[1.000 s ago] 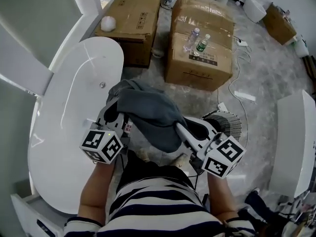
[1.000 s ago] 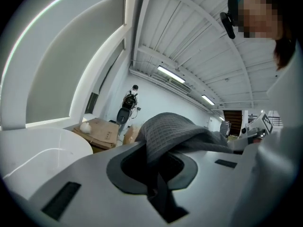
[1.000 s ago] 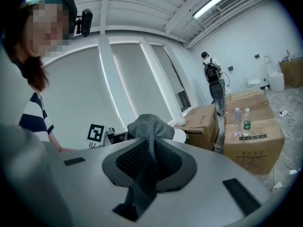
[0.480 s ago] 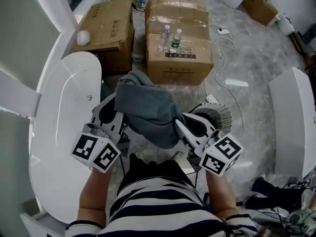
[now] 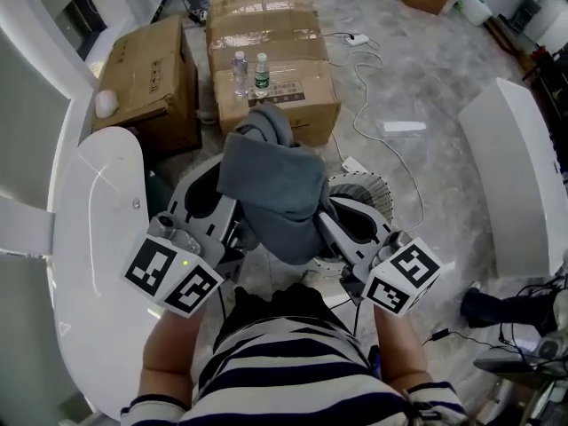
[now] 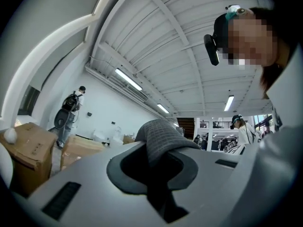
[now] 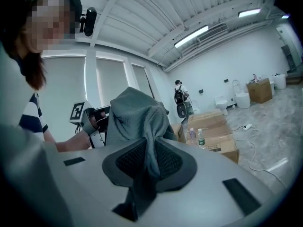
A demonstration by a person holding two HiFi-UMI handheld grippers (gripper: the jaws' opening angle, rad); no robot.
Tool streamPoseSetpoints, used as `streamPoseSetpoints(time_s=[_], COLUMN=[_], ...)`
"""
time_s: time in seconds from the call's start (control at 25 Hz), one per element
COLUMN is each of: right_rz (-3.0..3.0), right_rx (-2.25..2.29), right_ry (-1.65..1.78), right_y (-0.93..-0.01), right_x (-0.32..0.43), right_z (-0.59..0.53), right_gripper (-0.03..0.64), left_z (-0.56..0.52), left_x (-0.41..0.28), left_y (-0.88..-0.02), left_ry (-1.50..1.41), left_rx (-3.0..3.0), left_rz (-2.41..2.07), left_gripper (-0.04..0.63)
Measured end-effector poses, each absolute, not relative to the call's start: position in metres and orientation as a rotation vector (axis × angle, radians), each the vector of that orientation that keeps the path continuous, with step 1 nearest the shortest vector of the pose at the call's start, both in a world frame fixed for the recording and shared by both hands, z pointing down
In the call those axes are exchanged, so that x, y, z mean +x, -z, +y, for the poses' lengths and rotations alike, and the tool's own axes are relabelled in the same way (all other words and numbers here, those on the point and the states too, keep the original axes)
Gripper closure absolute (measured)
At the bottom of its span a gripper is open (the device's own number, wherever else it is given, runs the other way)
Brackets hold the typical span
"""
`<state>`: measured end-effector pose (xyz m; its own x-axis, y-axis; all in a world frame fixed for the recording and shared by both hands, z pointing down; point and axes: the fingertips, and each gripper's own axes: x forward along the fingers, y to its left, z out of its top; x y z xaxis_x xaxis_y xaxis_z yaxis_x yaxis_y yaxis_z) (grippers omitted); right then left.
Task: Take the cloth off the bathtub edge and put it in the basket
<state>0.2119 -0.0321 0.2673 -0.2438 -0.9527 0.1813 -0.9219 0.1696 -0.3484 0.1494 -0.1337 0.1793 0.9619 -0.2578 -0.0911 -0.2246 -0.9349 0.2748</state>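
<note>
At far left I see the bathtub [image 5: 89, 238], a long oval shell of glossy white with a smooth rolled rim, and beyond it a brown cardboard box [image 5: 146, 78] with a small white ball [image 5: 106, 103] resting on its corner. My left tool [image 5: 220, 204] hangs over the floor just beside the tub, its jaws nearly together and pinched on a thick, ribbed fold of the cloth [image 5: 275, 193], which bulges out past the dark pads in the left gripper view. The cloth itself is a soft grey-blue knit, off the tub edge and held in the air, draped in heavy folds between the two tools. Behind it stands a taped second box [image 5: 271, 60] with two clear plastic bottles [image 5: 249, 71] upright on top. My right tool [image 5: 335, 218] is likewise almost closed, gripping a bunched edge of the cloth between its mesh-textured pads, a tail of fabric trailing down through the gap. Just under and behind that tool sits the basket [image 5: 383, 195], round, pale and slatted. The marbled grey floor [image 5: 417, 78] runs right to a flat white panel [image 5: 519, 167].
</note>
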Motion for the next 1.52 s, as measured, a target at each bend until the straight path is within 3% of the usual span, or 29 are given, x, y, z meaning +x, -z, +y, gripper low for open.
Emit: streamPoseSetpoints(time_s=[0.4,0.8,1.52], right_rz=[2.108,1.83,1.308], right_rx=[-2.123,-2.321,-2.423], right_ry=[0.594,0.775,1.201], right_y=[-0.276,-0.347,-0.557], right_x=[0.313,0.373,0.392], right_z=[0.034,0.106,0.148], right_gripper=[0.541,0.541,0.54], left_z=[-0.064,-0.006,0.018], left_x=[0.265,0.345,0.359], left_y=[-0.189,-0.278,-0.55], left_ry=[0.153,-0.106,-0.921], left_rx=[2.853,2.776,2.663], left_rz=[-0.017,0.17,0.379], left_gripper=[0.551,0.551,0.551])
